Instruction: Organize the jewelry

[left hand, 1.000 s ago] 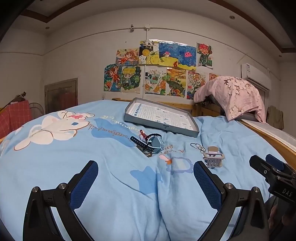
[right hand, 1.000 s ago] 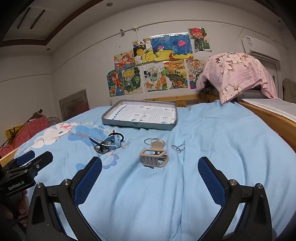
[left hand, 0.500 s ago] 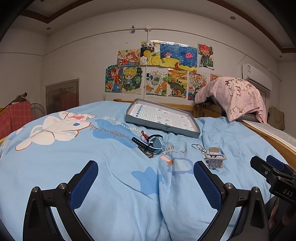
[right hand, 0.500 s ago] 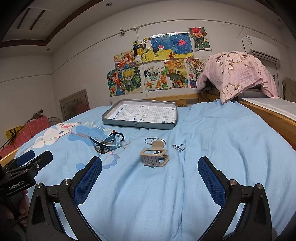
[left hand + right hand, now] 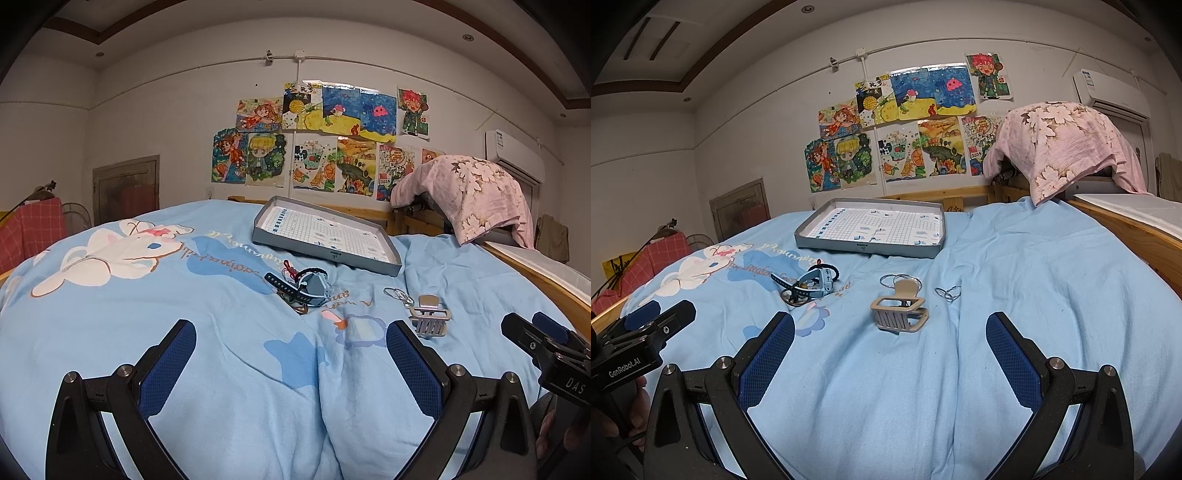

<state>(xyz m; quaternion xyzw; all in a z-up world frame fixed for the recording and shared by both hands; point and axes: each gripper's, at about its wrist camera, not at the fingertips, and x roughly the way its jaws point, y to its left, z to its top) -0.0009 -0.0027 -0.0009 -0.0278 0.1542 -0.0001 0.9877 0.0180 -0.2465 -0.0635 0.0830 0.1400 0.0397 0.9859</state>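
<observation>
Nothing sorted yet, by my reading: grey shallow grid-lined tray [image 5: 868, 230] holds no jewelry; beige plastic hair claw clip [image 5: 899, 314], blue-grey strapped watch [image 5: 812, 286], thin wire rings [image 5: 947, 292] lie loose on the light-blue bed quilt [image 5: 1015, 280]; left claw [image 5: 291, 363] and right claw [image 5: 890, 356] both spread, empty.

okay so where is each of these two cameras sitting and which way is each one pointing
Left wrist: on the left gripper, low over the bed, facing the tray and wall; the right gripper shows at its right edge.
Right wrist: on the right gripper, facing likewise; the left gripper shows at its left edge.
Shared: tray, watch, hair claw.
</observation>
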